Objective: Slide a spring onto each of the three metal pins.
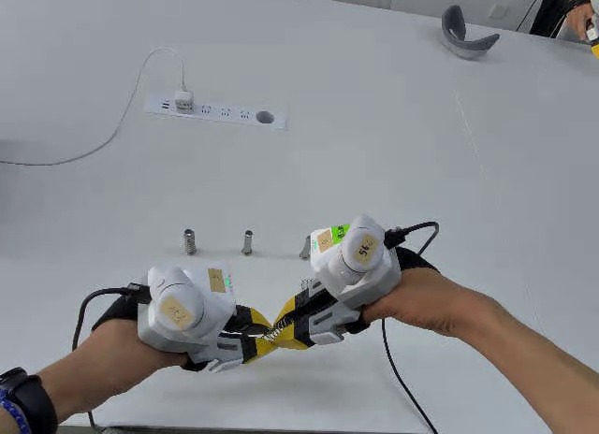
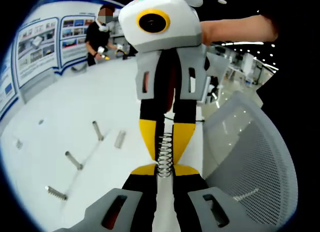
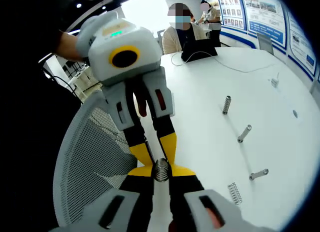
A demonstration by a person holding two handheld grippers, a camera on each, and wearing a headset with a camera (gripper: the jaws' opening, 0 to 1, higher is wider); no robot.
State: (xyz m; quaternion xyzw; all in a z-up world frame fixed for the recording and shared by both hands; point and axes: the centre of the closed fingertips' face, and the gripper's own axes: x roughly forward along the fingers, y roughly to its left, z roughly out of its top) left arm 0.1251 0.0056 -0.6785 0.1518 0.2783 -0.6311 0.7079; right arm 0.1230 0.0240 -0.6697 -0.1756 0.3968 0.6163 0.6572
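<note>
Spring [image 2: 165,152], wire coil, in left claw [image 2: 165,175], right claw [image 3: 161,172]

Left gripper [image 1: 257,345], right gripper [image 1: 292,326], jaws tip-to-tip, closed

- We see the held spring [image 2: 165,154], a small steel coil, running straight between the left gripper [image 2: 165,176] and the right gripper [image 3: 161,178], with one end pinched in each gripper's jaw tips.
- The first pin [image 1: 190,233] stands upright and wears a fitted spring [image 3: 226,106].
- The middle pin [image 1: 247,242] and the third pin [image 3: 259,174] stand bare in the same row.
- A loose spring [image 3: 233,193] lies flat near the third pin.
</note>
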